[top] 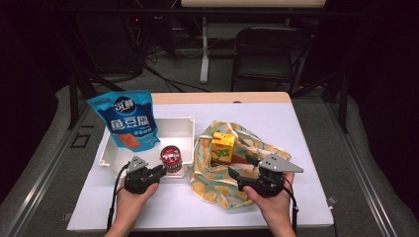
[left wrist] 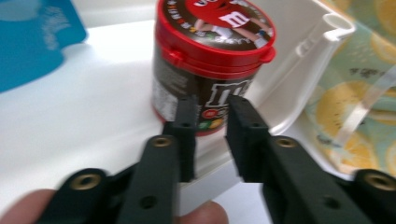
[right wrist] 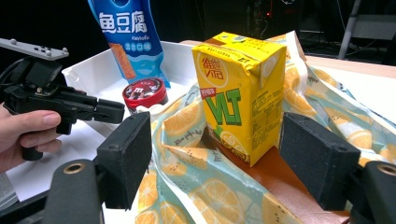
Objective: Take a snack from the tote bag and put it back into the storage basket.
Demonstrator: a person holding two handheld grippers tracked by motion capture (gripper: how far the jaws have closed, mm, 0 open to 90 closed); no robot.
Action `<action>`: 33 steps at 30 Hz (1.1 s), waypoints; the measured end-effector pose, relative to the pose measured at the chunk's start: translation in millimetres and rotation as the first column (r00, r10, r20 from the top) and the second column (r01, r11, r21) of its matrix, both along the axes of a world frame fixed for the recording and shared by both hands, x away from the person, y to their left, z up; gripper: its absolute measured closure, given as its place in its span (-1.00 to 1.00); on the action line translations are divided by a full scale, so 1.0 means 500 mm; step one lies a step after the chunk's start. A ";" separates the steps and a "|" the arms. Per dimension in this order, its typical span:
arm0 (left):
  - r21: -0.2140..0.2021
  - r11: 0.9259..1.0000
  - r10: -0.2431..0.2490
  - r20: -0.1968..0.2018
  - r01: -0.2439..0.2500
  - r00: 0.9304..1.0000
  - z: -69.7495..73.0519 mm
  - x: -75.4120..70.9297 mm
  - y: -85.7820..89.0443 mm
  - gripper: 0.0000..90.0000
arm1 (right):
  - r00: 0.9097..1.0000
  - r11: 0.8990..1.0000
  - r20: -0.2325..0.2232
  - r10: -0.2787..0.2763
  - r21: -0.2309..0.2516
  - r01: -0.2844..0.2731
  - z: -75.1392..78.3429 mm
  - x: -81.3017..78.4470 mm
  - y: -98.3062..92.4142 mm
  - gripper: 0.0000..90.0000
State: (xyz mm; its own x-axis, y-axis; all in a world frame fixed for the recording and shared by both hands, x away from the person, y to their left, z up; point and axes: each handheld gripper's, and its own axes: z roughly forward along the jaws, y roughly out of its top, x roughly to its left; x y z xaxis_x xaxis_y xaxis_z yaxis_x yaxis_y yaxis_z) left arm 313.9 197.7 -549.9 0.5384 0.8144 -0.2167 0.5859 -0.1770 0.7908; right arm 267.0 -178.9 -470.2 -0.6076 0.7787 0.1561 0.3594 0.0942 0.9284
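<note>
Reaching for the yellow drink carton (right wrist: pixel 240 95) looks like the step in hand: right gripper (right wrist: pixel 224 158) has its fingers (right wrist: pixel 125 158) spread wide, nothing held, carton standing upright between and just ahead of them on the lemon-print bag (right wrist: pixel 205 186). Judgement: push in until the pads flank the carton's flat side faces, stay low on the body, keep level, and close square so the carton doesn't twist or crush; watch for bag fabric getting pinched under the near finger. Left gripper (left wrist: pixel 211 112) sits with fingers nearly closed, a narrow gap, gripping nothing, tips just short of the red-lidded candy tub (left wrist: pixel 212 60) in the white tray (left wrist: pixel 327 28) on the tabletop (top: pixel 276 118). Keep it parked clear.
</note>
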 end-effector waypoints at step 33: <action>0.043 0.998 -0.035 -0.013 0.035 0.999 0.020 0.095 -0.073 1.00 | 1.000 1.000 -0.010 -0.015 -0.009 0.015 -0.006 0.008 -0.007 -0.42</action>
State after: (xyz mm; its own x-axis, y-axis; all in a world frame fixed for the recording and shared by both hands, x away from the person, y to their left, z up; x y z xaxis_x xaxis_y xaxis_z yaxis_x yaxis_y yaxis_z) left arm 361.4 161.3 -539.8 0.5645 0.8038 -0.1879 0.5880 -0.2318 0.7749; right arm 271.0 -182.2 -473.3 -0.5940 0.7894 0.1549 0.3699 0.0970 0.9240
